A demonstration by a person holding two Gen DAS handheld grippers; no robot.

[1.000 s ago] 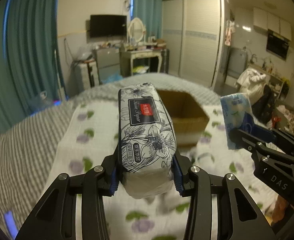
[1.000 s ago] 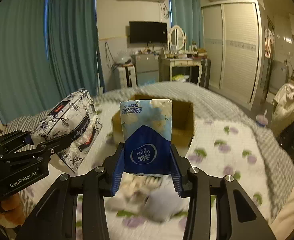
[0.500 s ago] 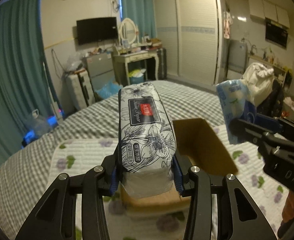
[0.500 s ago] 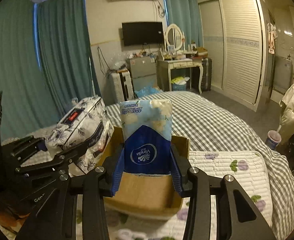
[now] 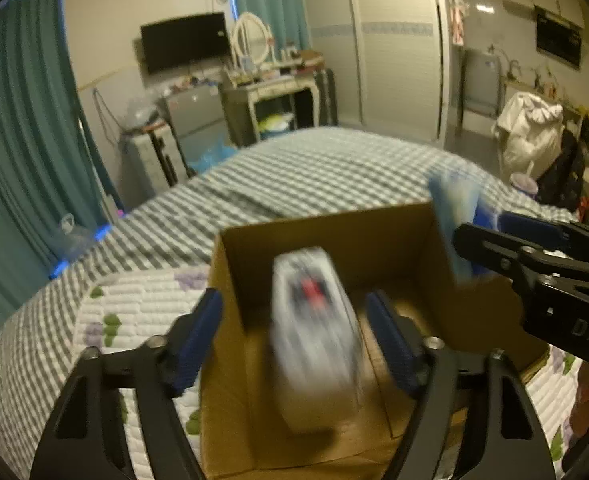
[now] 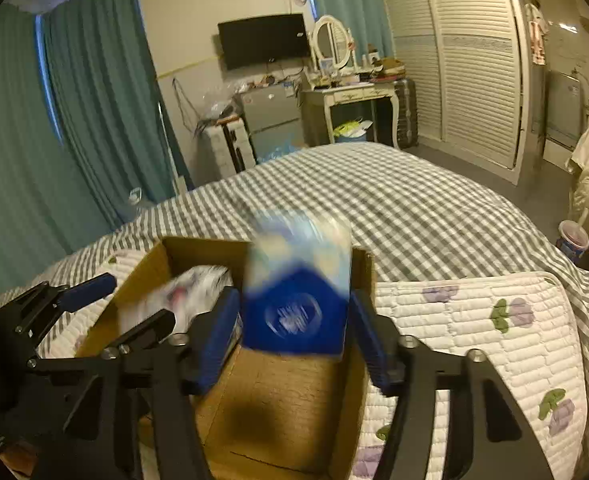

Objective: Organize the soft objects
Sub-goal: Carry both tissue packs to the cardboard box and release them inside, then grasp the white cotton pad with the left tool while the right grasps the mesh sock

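Motion-blurred: floral tissue pack [image 5: 314, 332], print unreadable. Blue tissue pack [image 6: 298, 284] likewise smeared, logo illegible. Cardboard box [image 5: 374, 232] near wall cut off by bottom edge. Contact with pads [image 6: 214, 344] indeterminate.

Bed with grey-and-white checked cover [image 6: 414, 208] fills middle of both views. White quilted pad with purple flower and green leaf print [image 6: 486, 328] lies flat on checked cover, near side of bed. Open brown cardboard box [image 6: 294, 408] stands directly on quilted pad, flaps up, opening upward. In left wrist view, same pad [image 5: 134, 304] shows to left of box [image 5: 234, 400], checked cover [image 5: 334, 176] beyond.
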